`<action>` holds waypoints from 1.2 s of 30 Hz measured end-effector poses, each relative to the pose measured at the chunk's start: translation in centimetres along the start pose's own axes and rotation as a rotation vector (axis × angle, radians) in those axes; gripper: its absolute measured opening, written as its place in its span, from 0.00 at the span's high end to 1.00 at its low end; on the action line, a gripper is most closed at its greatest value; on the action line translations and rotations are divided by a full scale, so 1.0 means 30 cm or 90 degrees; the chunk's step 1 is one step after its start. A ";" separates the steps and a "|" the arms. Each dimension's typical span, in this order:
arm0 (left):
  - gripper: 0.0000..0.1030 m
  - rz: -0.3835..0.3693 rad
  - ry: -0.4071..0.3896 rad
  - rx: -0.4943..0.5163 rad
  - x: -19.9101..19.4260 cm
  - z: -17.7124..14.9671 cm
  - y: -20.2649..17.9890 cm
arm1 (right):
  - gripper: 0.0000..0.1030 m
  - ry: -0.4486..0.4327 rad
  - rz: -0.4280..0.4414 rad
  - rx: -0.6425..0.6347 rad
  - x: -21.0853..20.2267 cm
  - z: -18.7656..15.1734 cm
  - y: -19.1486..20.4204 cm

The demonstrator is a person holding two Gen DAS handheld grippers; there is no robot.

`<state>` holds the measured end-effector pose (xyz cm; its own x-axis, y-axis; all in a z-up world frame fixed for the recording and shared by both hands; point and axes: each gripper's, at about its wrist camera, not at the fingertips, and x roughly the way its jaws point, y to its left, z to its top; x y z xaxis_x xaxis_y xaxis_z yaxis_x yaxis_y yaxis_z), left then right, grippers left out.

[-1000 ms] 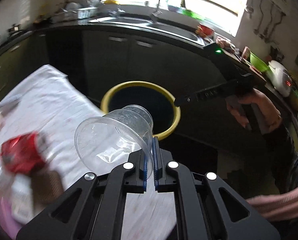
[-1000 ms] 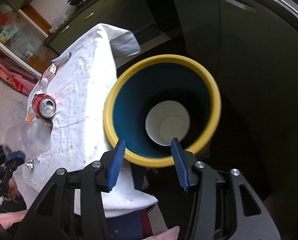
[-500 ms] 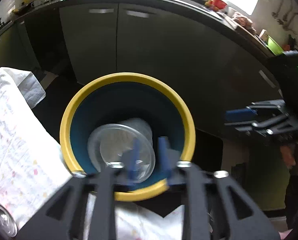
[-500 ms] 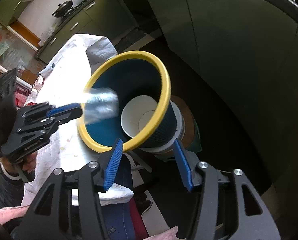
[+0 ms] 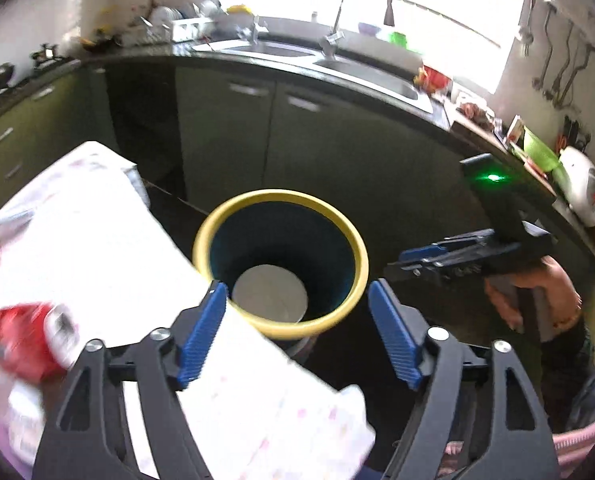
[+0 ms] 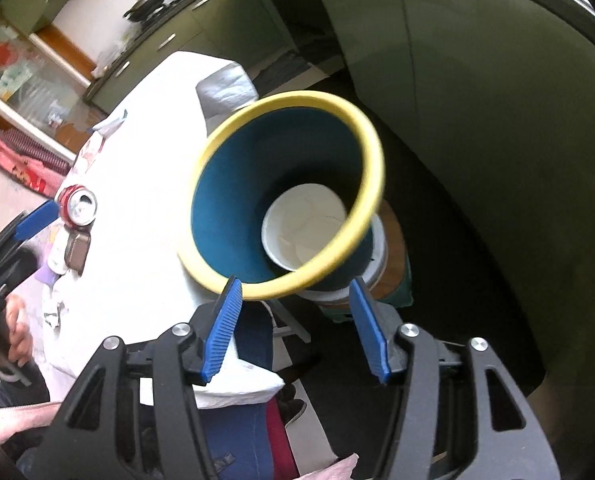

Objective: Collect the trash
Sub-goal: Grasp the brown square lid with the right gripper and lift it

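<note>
Hovering over the yellow-rimmed bin [image 5: 339, 226], the left gripper [image 5: 297, 336] has just been opening, nothing between its jaws. Right gripper [image 6: 295, 326] gapes empty too, widening slightly.

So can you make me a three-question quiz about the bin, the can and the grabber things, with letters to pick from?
1. Where is the red can?
A. on the white tablecloth
B. inside the bin
C. on the floor

2. What colour is the rim of the bin?
A. red
B. yellow
C. white

3. How is the left gripper right now?
A. shut on a cup
B. shut on the can
C. open with nothing in it

Answers:
1 A: the can stands on the cloth, beside the bin and not in it.
2 B: a yellow ring runs round the top, and the inside wall is dark blue.
3 C: its blue pads stand wide apart after just opening, and only the bin shows between them, with a white paper cup at the bottom.
</note>
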<state>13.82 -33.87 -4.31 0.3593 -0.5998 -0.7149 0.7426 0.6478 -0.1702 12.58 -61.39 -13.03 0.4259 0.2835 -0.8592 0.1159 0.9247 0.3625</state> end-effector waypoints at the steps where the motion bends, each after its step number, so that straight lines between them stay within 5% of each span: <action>1: 0.25 0.008 -0.012 -0.006 -0.051 -0.027 0.016 | 0.47 0.002 0.001 -0.008 0.005 0.004 0.021; 9: 0.05 0.136 -0.098 -0.055 -0.408 -0.271 0.134 | 0.41 0.032 0.028 -0.133 0.069 0.019 0.329; 19: 0.05 0.261 -0.131 -0.153 -0.694 -0.582 0.354 | 0.33 0.081 0.092 -0.405 0.205 -0.012 0.847; 26: 0.05 0.283 -0.149 -0.183 -0.767 -0.675 0.411 | 0.33 0.095 0.068 -0.570 0.358 -0.038 1.079; 36: 0.05 0.280 -0.154 -0.210 -0.794 -0.730 0.472 | 0.33 0.138 0.057 -0.594 0.500 0.040 1.131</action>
<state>3.40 -0.13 -4.54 0.7403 -0.3063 -0.5984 0.2939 0.9481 -0.1218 23.98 -26.06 -13.17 0.2130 0.3168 -0.9243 -0.7096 0.7004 0.0765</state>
